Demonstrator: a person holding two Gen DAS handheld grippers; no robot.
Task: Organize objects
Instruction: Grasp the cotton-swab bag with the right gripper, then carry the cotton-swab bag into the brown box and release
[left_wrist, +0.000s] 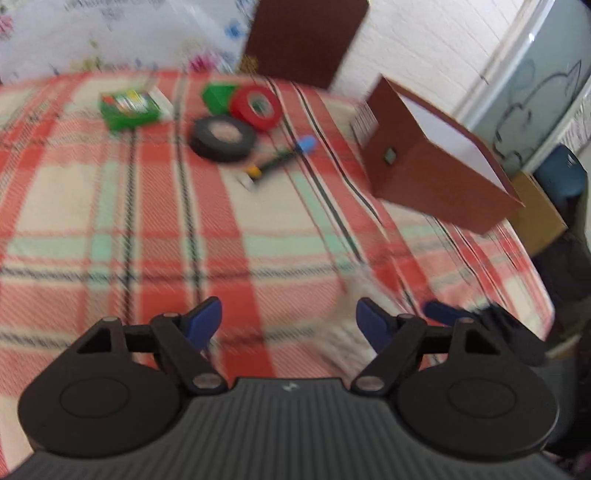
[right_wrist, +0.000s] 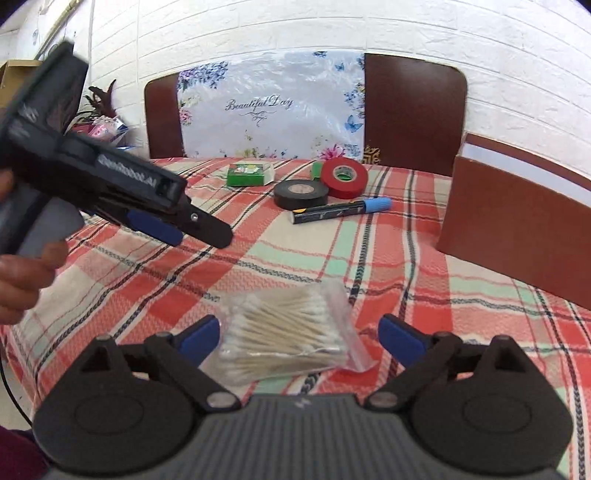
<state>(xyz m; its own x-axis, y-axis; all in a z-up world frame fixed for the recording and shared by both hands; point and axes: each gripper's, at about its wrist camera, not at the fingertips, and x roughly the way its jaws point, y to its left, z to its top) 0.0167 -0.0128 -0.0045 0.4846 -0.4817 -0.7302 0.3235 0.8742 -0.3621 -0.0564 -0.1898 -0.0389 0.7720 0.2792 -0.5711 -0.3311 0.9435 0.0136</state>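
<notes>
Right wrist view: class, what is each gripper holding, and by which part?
Nothing. The right gripper is open around the cotton swab bag without pressing it; the left gripper is open and empty.

Swab bag (right_wrist: 286, 332) before tape rolls (right_wrist: 301, 194)

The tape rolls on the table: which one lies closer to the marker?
The black tape roll, lying flat just beside the marker; the red tape roll sits behind it.

Motion blur smears the green box (left_wrist: 129, 107) label; the brown box (right_wrist: 517, 229) runs off frame.
</notes>
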